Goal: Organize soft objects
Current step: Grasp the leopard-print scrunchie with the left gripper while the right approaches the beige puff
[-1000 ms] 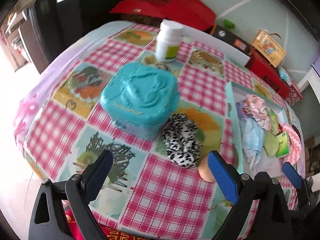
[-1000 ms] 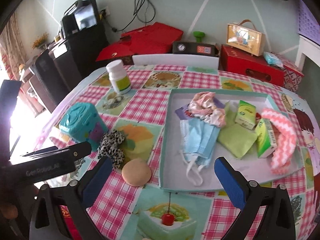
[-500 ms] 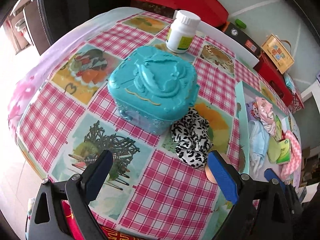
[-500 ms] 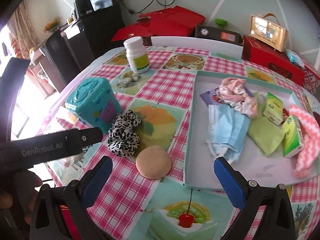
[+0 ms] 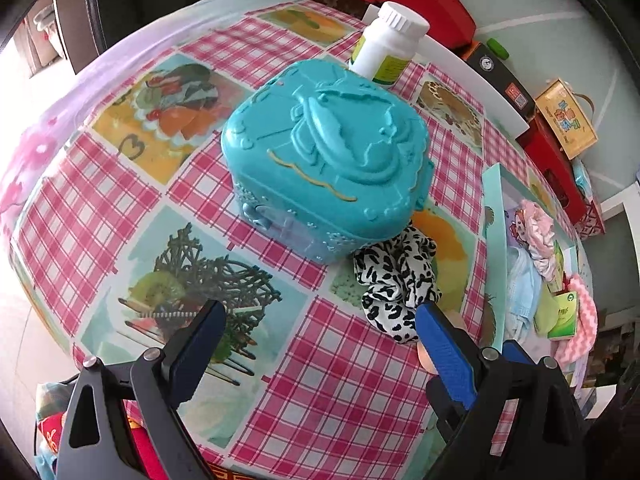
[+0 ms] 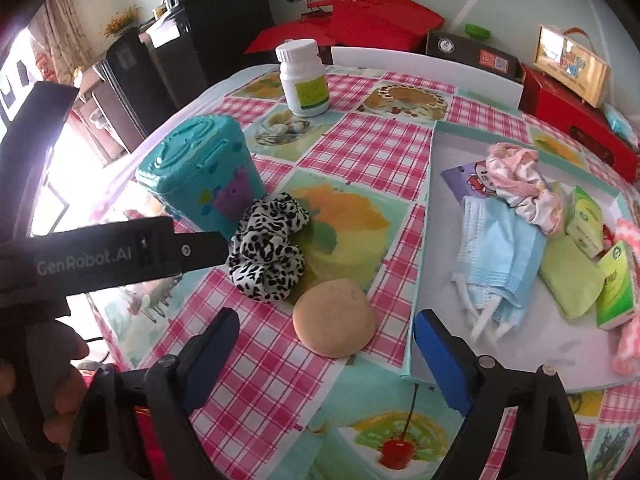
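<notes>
Writing: "GenRobot.AI" in grey on my left gripper's (image 6: 188, 250) black arm, left of the right view.
Left gripper: jaws wide, nothing between the blue pads; teal box (image 5: 326, 160) above centre.
Right gripper (image 6: 326, 354): jaws have just been closing a little, still wide, empty; tan puff (image 6: 334, 322) lies just ahead between them, untouched.
Scrunchie (image 6: 268, 250): soft black-and-white spotted fabric, crumpled, centre frame, against the box, near the puff.
Tray (image 6: 422, 216): pale, flat, right side; holds blue pleated masks (image 6: 498, 258).
Bottle (image 6: 304, 78): white plastic, green label, print unreadable.
Tablecloth (image 6: 372, 144): glossy pink check.
</notes>
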The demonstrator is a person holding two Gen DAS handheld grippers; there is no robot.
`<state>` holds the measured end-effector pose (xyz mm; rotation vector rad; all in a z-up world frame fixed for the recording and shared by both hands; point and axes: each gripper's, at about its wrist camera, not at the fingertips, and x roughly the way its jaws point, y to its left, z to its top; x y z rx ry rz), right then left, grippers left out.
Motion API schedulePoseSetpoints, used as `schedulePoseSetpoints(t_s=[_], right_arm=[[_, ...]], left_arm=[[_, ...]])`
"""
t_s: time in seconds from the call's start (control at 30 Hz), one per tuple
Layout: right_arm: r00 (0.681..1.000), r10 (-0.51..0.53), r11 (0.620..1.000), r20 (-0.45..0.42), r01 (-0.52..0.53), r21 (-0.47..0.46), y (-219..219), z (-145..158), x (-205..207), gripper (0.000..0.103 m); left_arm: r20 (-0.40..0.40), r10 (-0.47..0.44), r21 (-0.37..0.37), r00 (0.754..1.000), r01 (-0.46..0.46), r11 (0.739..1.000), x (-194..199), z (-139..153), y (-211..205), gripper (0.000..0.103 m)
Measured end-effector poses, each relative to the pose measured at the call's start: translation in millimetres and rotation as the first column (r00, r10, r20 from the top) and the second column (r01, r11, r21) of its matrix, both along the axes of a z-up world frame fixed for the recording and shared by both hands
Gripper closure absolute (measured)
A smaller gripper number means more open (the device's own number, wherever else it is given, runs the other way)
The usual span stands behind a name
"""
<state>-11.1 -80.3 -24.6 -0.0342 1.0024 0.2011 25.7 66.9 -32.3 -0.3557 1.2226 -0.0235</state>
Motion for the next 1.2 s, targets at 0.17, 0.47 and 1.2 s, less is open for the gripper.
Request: schedulePoseSetpoints(t_s=[0.17, 0.47, 1.2], right_arm=[[1.0, 0.004, 1.0, 0.02, -0.004, 0.0, -1, 4, -2, 0.014], [0.997, 0.079, 0.997, 0.018, -0.079, -0.015, 15, 4, -3, 0.025], [0.996, 0.011, 0.997, -0.087, -0.018, -0.072, 8, -17, 10, 0.038]], left_arm=[[0.0, 0.0, -0.01, 1.0, 0.0, 1.0, 1, -1, -2, 0.007], [-0.005, -0.001, -0.026, 1.0, 0.001, 1.0, 3, -4, -3, 0.007], [-0.038, -0.063, -0.106, 0.997, 0.059, 0.993, 19, -19, -33, 0.034]])
